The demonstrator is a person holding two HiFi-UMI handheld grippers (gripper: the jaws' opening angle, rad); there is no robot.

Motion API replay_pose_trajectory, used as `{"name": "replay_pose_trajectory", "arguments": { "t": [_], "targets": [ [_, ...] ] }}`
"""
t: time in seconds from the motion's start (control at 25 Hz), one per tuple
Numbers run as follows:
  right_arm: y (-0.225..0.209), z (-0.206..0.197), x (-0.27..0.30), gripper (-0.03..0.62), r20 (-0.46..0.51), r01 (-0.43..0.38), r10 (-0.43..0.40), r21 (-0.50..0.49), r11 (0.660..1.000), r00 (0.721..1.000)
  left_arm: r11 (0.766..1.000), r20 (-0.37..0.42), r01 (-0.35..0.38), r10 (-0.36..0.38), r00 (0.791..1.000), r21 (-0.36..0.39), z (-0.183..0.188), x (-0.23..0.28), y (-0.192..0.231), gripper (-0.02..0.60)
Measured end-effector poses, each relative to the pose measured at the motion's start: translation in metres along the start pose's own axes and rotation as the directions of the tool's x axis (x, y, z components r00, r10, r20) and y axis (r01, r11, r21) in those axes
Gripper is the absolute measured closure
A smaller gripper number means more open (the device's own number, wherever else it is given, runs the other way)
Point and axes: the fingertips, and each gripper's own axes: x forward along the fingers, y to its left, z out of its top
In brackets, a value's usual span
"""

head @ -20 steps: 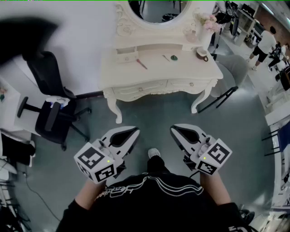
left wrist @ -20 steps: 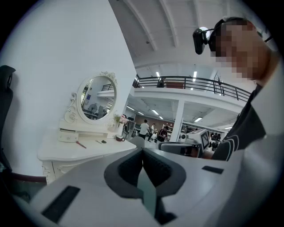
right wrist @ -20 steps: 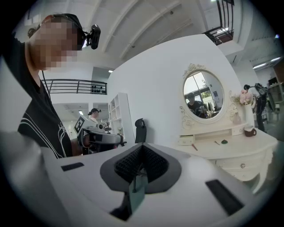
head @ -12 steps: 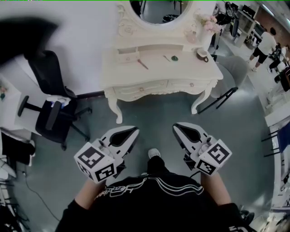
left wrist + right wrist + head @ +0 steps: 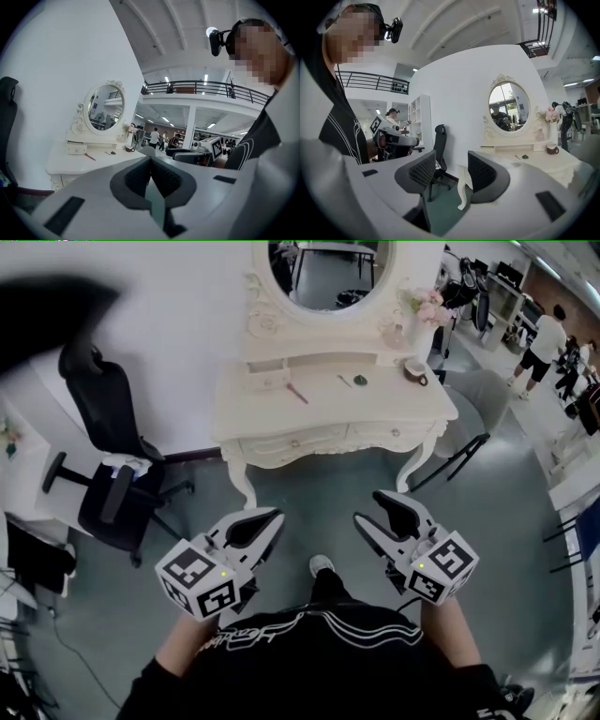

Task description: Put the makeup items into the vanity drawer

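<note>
Here, both grippers are held low over the floor, well apart from the white vanity [image 5: 394, 401].

The oval mirror [image 5: 323, 266] rises from the worktop's rear edge, and a black office chair [image 5: 105, 465] stands off its left end. The left gripper [image 5: 272, 519] has its jaws pressed together with nothing between them. The right gripper [image 5: 372, 508] has its jaws spread and empty. Under the front edge, the left drawer [image 5: 292, 442] and right drawer [image 5: 394, 432] sit flush. A cup [image 5: 413, 372] stands at the rear right corner. The makeup items lie on the worktop: a pink brush [image 5: 297, 393] left of centre, with a thin stick [image 5: 344, 381] and a small dark piece [image 5: 361, 381] near the middle.
</note>
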Motion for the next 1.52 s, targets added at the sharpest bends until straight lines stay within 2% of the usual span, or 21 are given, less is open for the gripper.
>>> {"name": "replay_pose_trajectory", "arguments": {
  "t": [0.28, 0.64, 0.8, 1.12, 1.32, 1.52],
  "targets": [
    [-0.048, -0.004, 0.016, 0.288, -0.002, 0.042, -0.042, -0.017, 0.999, 0.999, 0.999, 0.009, -0.029, 0.029, 1.0, -0.028, 0.004, 0.03, 0.033, 0.558],
    [-0.163, -0.003, 0.069, 0.279, -0.013, 0.039, -0.039, 0.011, 0.999, 0.999, 0.996, -0.017, -0.061, 0.06, 0.998, -0.061, 0.018, 0.126, 0.102, 0.558],
    [-0.221, 0.002, 0.106, 0.279, -0.033, -0.004, 0.005, 0.029, 1.0, 0.999, 0.991, -0.025, -0.1, 0.098, 0.995, -0.086, 0.032, 0.174, 0.143, 0.558],
    [-0.304, 0.014, 0.181, 0.281, -0.101, -0.112, 0.11, -0.013, 0.994, 0.989, 0.975, -0.017, -0.182, 0.182, 0.983, -0.13, 0.063, 0.254, 0.221, 0.558],
    [-0.333, 0.016, 0.222, 0.281, -0.133, -0.18, 0.174, -0.033, 0.983, 0.976, 0.961, 0.013, -0.235, 0.239, 0.971, -0.145, 0.078, 0.274, 0.254, 0.558],
    [-0.342, 0.005, 0.257, 0.281, -0.163, -0.216, 0.209, -0.023, 0.976, 0.964, 0.947, -0.004, -0.278, 0.281, 0.96, -0.158, 0.07, 0.271, 0.277, 0.558]
  ]
}}
